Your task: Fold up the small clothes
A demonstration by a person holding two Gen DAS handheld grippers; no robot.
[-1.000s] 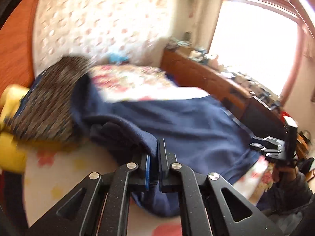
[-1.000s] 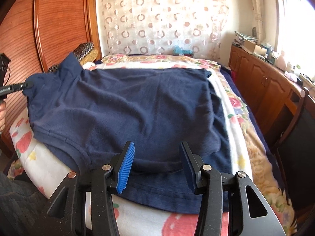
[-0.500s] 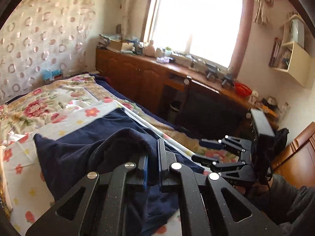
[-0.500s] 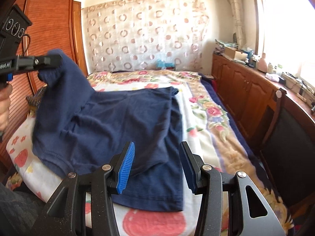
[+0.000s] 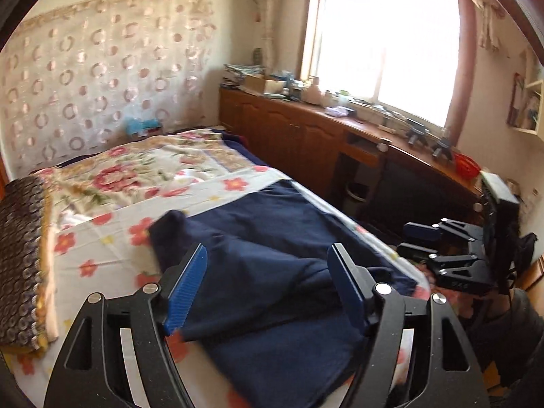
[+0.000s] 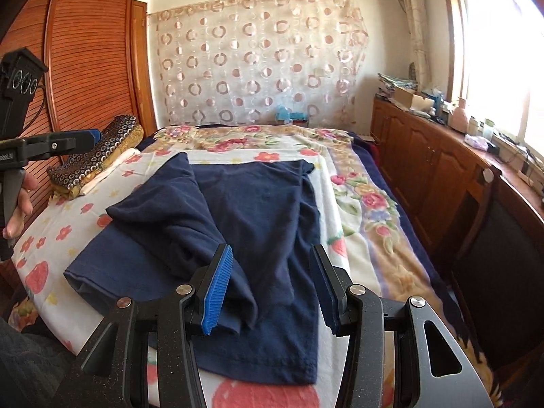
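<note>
The right gripper (image 6: 270,285) hung with jaws half spread and empty above the navy T-shirt (image 6: 258,210), while the left gripper (image 5: 268,282) was opening over it, pinching nothing. The shirt looked light, limp and likely to slump; best pinched at a hem or sleeve edge. It lay on the floral bedsheet (image 6: 360,204), one side folded over, rumpled.

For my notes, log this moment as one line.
shirt: one side folded over, on bed | left gripper: opening, empty | right gripper: open, empty
</note>
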